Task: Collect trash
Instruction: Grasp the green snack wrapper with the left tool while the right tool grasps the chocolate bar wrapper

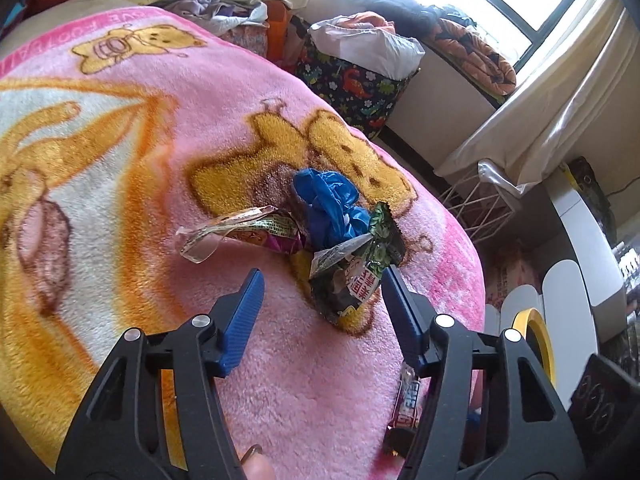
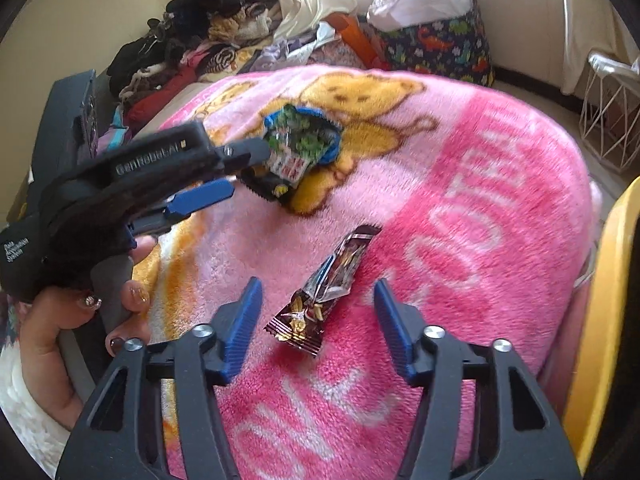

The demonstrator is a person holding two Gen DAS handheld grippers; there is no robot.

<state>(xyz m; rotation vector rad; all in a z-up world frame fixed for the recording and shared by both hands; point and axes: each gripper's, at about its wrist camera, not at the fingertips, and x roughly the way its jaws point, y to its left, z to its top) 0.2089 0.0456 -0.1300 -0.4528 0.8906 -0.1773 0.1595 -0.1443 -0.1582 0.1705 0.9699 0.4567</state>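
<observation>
A pink fleece blanket [image 1: 132, 128] with yellow bear prints carries all the trash. In the left wrist view the left gripper [image 1: 322, 280] has its blue fingers [image 1: 244, 312] spread, with nothing pinched; the dark snack packet [image 1: 352, 280] lies just ahead, between the tips and toward the 1 o'clock one, apart from both. A crumpled blue plastic bag [image 1: 328, 204] sits at 12 o'clock from the packet, touching it, and a clear-ended candy wrapper [image 1: 240, 232] lies at 10 o'clock, partly tucked under the pile. A small red-and-white wrapper [image 1: 408, 404] at 5 o'clock is mostly hidden behind the right-hand finger.

In the right wrist view the right gripper [image 2: 318, 292] also has its fingers spread and empty. A brown snack-bar wrapper [image 2: 320, 292] lies on the blanket between the tips, touching neither. At 10 o'clock the left gripper reaches in, blurred, held by a hand [image 2: 80, 320].

Around the blanket: a dinosaur-print basket [image 1: 352, 84] with a white bag [image 1: 372, 44] at 1 o'clock, piled clothes [image 2: 192, 40] at 11 o'clock, a white wire basket [image 1: 476, 208] at 3 o'clock, and something yellow [image 2: 608, 300] cut off by the right edge, too partial to name.
</observation>
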